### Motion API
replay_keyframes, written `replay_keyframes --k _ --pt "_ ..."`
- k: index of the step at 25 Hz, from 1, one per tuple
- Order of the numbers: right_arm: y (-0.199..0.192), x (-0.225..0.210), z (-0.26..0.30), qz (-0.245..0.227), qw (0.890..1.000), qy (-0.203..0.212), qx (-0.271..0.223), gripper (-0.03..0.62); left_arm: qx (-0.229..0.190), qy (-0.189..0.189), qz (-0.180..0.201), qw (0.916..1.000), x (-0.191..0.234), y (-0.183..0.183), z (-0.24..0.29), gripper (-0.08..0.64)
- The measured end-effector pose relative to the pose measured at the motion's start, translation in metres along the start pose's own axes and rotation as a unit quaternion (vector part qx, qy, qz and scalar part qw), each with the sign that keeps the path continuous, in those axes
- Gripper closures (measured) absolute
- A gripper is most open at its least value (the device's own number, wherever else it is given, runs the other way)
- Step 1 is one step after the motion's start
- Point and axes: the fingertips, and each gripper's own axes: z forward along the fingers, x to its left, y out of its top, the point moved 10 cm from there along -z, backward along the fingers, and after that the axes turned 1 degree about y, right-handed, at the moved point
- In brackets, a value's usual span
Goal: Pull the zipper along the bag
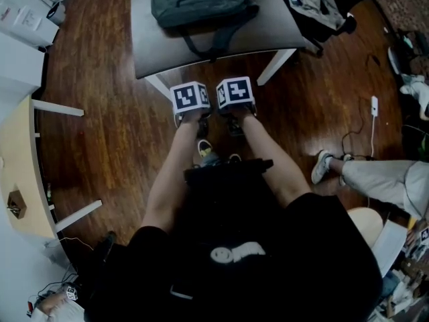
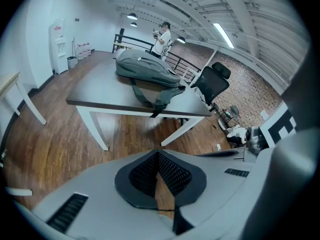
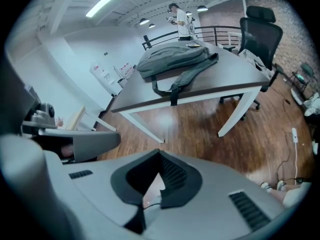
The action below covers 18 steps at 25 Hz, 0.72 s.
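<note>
Jaws of the left gripper (image 2: 159,154) and right gripper (image 3: 160,154) are seen closed tip to tip, with nothing between them. Both are held side by side over the floor (image 1: 114,113), short of the table (image 1: 268,32). The bag (image 1: 201,2), grey-green, is laid flat on it, with a strap (image 1: 218,42) draped over the near edge.
</note>
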Motion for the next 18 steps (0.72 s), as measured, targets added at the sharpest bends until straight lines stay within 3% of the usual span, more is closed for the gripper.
replay_keyframes --k 3,6,10,15,18 --pt "0.016 0.009 0.014 0.0 1.0 -0.009 -0.001 0.577 -0.002 -0.009 0.004 1.0 0.01 0.014 0.002 0.568" --pt "0.03 0.022 0.025 0.0 1.0 -0.012 -0.003 0.577 0.023 0.0 0.001 0.9997 0.029 0.023 0.004 0.567" --pt "0.047 0.036 0.033 0.002 1.0 -0.006 -0.01 0.577 0.003 -0.007 -0.005 1.0 0.044 0.043 0.01 0.567" --pt "0.06 0.037 0.032 0.011 1.0 -0.007 -0.018 0.577 0.025 0.004 -0.003 0.9997 0.047 0.049 0.012 0.567" --pt "0.072 0.037 0.034 0.009 1.0 -0.004 -0.023 0.577 0.006 -0.015 -0.003 0.9999 0.042 0.063 0.019 0.568"
